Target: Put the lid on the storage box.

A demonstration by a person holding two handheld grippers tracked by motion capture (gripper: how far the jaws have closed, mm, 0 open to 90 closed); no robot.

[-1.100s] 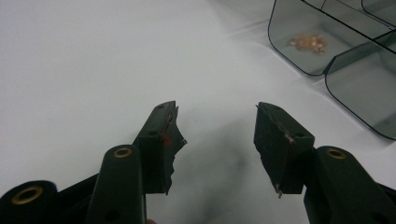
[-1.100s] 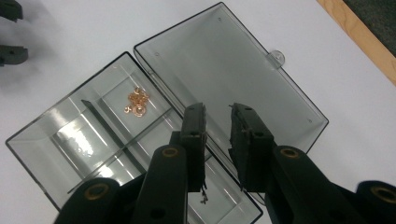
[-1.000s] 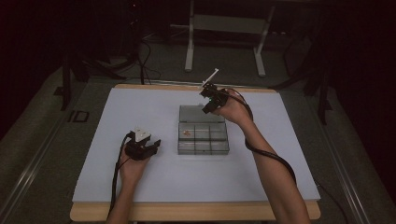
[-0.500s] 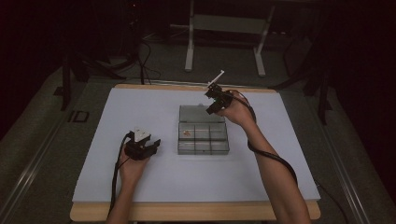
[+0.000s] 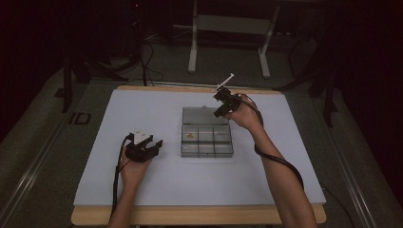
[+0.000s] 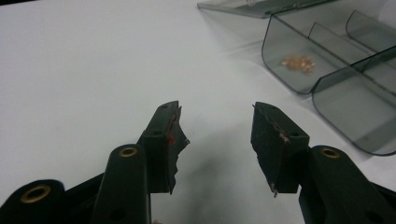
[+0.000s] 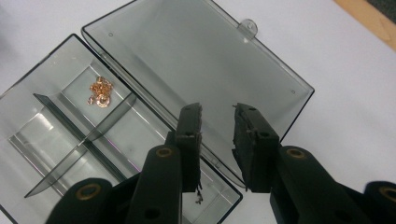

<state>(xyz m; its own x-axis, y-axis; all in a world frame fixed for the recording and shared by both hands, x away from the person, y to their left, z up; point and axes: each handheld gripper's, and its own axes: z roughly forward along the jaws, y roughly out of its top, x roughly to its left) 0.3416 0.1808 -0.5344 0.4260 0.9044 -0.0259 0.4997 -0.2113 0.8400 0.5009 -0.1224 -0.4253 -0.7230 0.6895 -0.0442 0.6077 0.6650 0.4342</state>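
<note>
Table (image 5: 142, 216): a wooden top with a large white sheet (image 5: 157, 109) spread over nearly all of it.
Compartment box (image 5: 206, 140): a smoky clear plastic organiser lying near the middle of the sheet, divided into small cells by thin walls.
Lid (image 7: 196, 60): swung fully open and lying flat on the sheet on the far side of the box, its small latch tab (image 7: 247, 26) at the outer edge.
Right gripper (image 5: 222, 105): held above the far right corner of the open lid, pointing down at it; its jaws have just been opening, a narrow gap stands between them, and nothing is clamped.
Left gripper (image 5: 151, 148): resting low on the sheet left of the box, well apart from it; jaws wide apart and bare, having just closed a little.
Gold chain (image 7: 99, 89): a small tangled heap lying in one far corner cell of the box, next to the lid hinge.
</note>
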